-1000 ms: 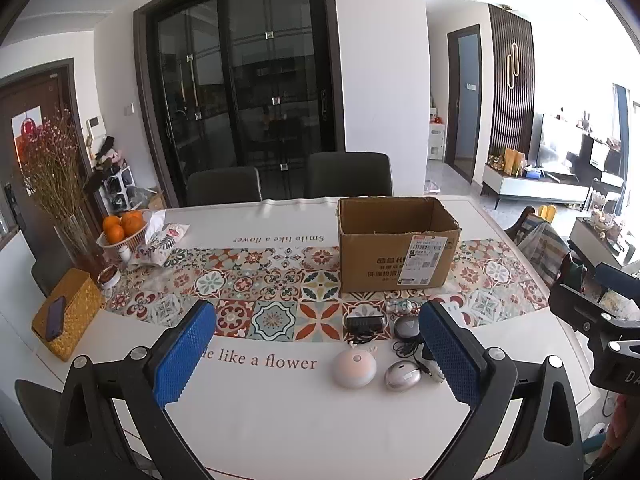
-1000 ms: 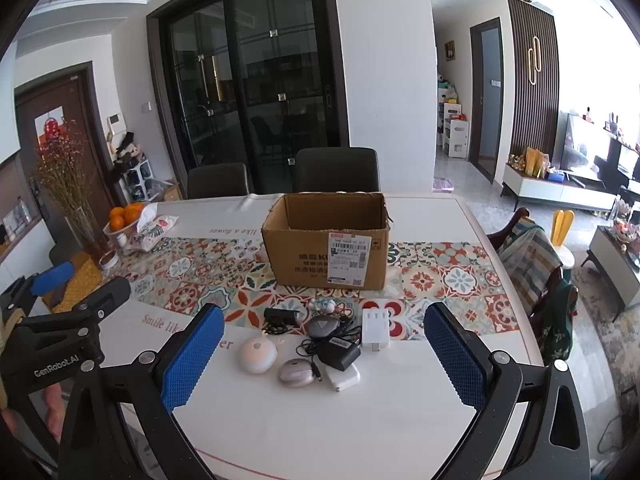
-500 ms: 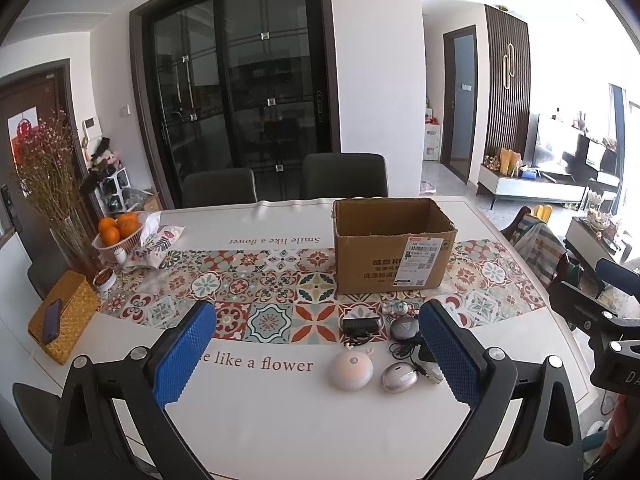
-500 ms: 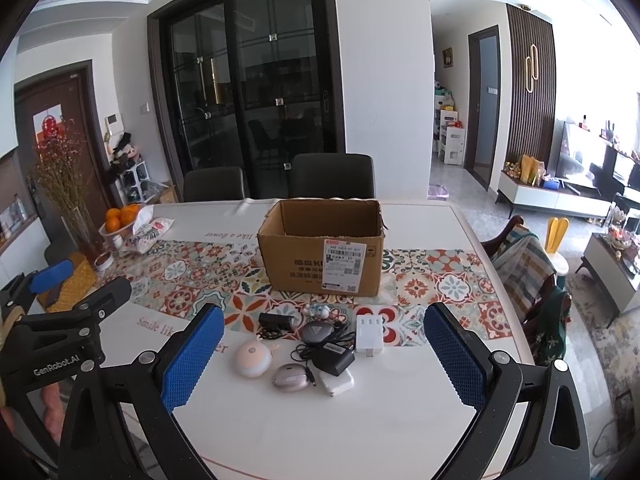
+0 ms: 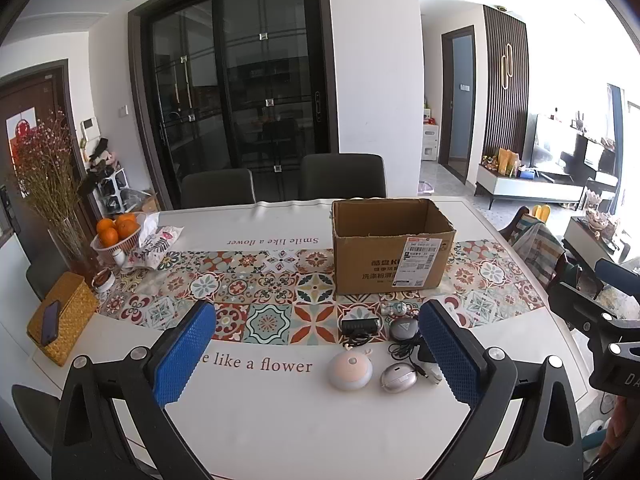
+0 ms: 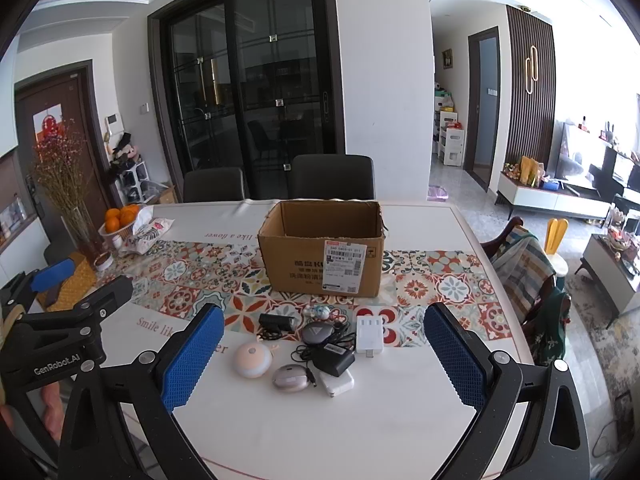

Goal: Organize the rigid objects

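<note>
An open cardboard box [image 5: 392,248] [image 6: 324,250] stands on the patterned runner. In front of it lies a cluster of small items: a pink round device [image 6: 253,359] [image 5: 350,370], a silver mouse [image 6: 290,378] [image 5: 398,377], a black adapter [image 6: 333,361], a white charger [image 6: 369,332], a white block [image 6: 339,385], a grey round case [image 6: 318,333], a black bar [image 6: 276,321] and a small figurine [image 6: 320,311]. My left gripper [image 5: 316,360] and my right gripper [image 6: 324,364] are both open and empty, held above the table's near side, short of the cluster.
On the table's left are a bowl of oranges [image 5: 116,232], a snack bag [image 5: 154,242], a vase of dried flowers [image 5: 72,248] and a woven box with a phone [image 5: 62,322]. Two dark chairs [image 5: 340,176] stand behind the table. The other gripper shows at each view's side [image 6: 60,344].
Both cameras have drawn back and risen slightly, so the box and cluster look a bit smaller and farther. Both grippers stay open. Nothing on the table has moved.
</note>
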### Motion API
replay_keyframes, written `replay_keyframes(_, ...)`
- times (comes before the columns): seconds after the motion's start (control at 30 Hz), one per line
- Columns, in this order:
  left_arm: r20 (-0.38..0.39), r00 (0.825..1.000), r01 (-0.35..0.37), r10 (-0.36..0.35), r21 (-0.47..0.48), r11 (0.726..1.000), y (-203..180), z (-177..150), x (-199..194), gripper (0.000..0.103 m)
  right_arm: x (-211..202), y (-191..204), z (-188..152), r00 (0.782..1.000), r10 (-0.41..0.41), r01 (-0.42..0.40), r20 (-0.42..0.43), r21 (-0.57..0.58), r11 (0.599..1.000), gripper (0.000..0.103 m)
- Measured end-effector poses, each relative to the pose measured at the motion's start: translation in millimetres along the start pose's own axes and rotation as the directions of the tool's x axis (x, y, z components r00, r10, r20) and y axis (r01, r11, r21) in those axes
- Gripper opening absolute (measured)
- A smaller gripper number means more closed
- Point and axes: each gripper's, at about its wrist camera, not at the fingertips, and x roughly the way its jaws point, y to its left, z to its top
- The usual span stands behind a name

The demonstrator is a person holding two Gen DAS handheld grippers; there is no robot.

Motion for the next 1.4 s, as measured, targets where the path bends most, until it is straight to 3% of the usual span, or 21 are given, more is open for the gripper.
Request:
replay_keyframes(1.1,-0.008,1.000,0.007,-0.007,0.002,1.000,-2,-1,2,0.103,-1,2,0,1.000,0.001,-0.001,-0.006,0.000,1.000,0.100)
replay_keyframes(1.4,-0.104,0.994,0.043,-0.041,0.012,0.999,0,-13,33,0.103,24,9,-11,0.997,-0.006,0.007,-0.083,0.013,1.000,0.100)
